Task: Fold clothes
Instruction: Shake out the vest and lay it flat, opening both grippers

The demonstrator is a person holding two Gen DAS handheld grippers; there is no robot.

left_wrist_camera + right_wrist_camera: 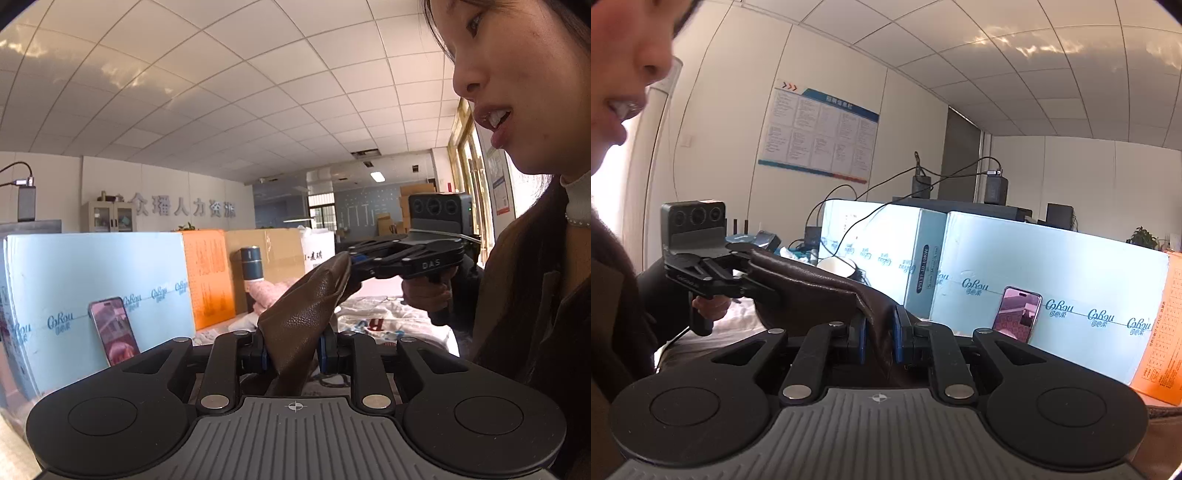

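Note:
A brown leather garment (306,306) is held up in the air between both grippers. My left gripper (291,350) is shut on one edge of it, the blue pads pressing the leather. My right gripper (881,341) is shut on another edge of the same garment (820,291). In the left wrist view the right gripper (352,258) shows at mid right, clamped on the far corner. In the right wrist view the left gripper (753,273) shows at the left, clamped on the other end. The leather spans taut between them.
Light-blue cartons (99,291) and an orange box (208,277) stand behind, a phone (114,328) leaning on them. A pink knit (269,291), a blue flask (252,264) and a printed white garment (380,317) lie on the table. The person (535,258) is close at right.

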